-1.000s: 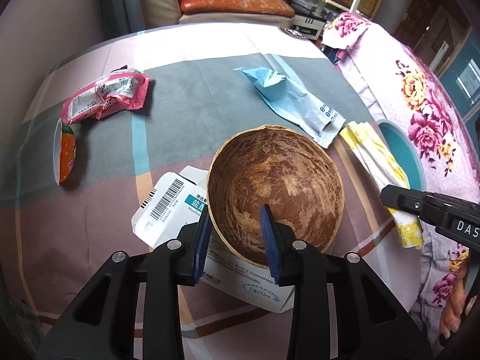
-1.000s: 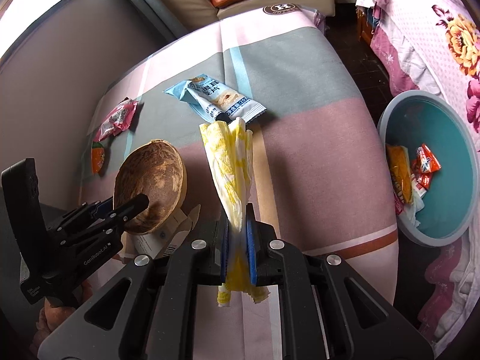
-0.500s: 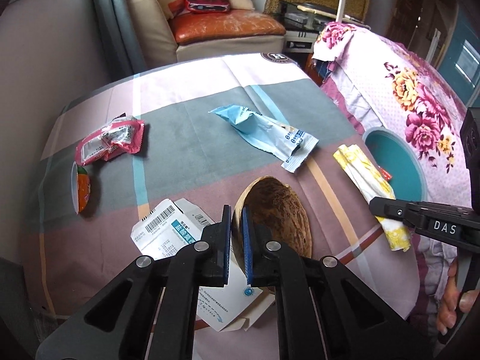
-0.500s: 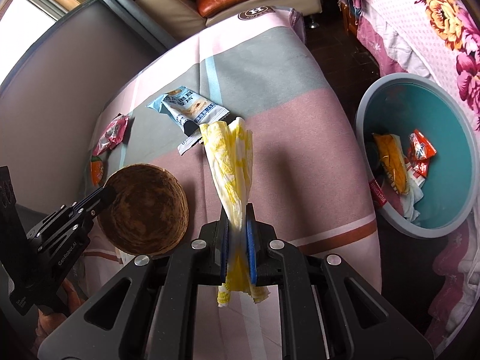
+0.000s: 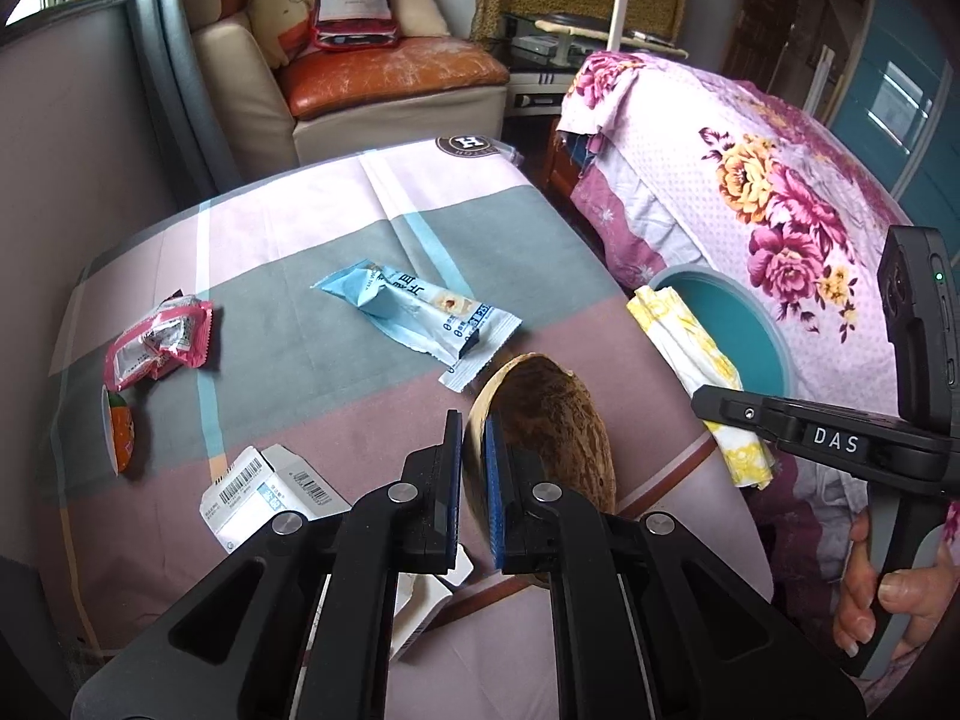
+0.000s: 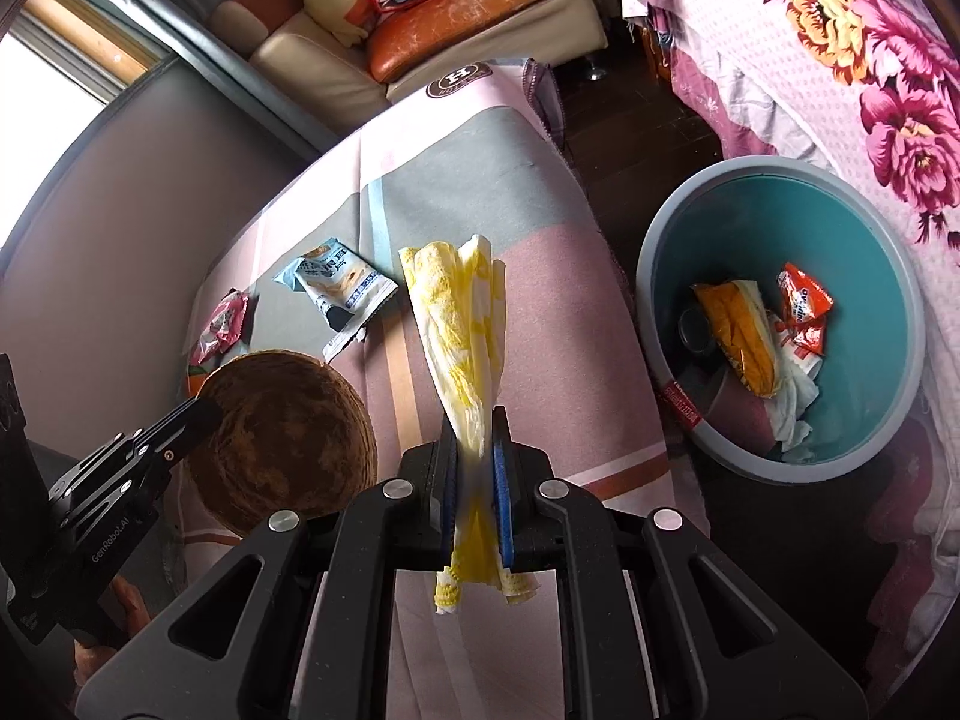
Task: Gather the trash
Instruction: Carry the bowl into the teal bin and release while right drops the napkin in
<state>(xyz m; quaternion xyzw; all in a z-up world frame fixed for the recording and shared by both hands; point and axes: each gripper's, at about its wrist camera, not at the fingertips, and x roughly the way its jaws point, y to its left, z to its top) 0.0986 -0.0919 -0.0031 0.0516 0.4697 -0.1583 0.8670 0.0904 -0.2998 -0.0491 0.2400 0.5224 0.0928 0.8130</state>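
Note:
My left gripper [image 5: 474,426] is shut on the rim of a brown coconut shell half [image 5: 552,426], lifted off the table and tilted on edge; the shell [image 6: 282,438] also shows in the right wrist view. My right gripper [image 6: 474,426] is shut on a crumpled yellow and white wrapper [image 6: 462,324] that hangs above the table's right side. A teal trash basin [image 6: 660,252] stands on the floor to the right, with several wrappers in it. On the table lie a blue snack wrapper [image 5: 414,312], a pink wrapper [image 5: 159,348], an orange packet [image 5: 120,438] and a flattened white carton [image 5: 264,492].
The table wears a pink, grey and blue checked cloth [image 5: 300,228]. A floral bedspread [image 5: 768,192] rises behind the basin. A sofa with an orange cushion [image 5: 390,66] stands beyond the table's far edge. A hand [image 5: 870,600] holds the right gripper's handle.
My left gripper closed on the coconut shell's rim and lifted it off the carton, tipping it on edge. My right gripper carried the yellow wrapper to the right, nearer the basin.

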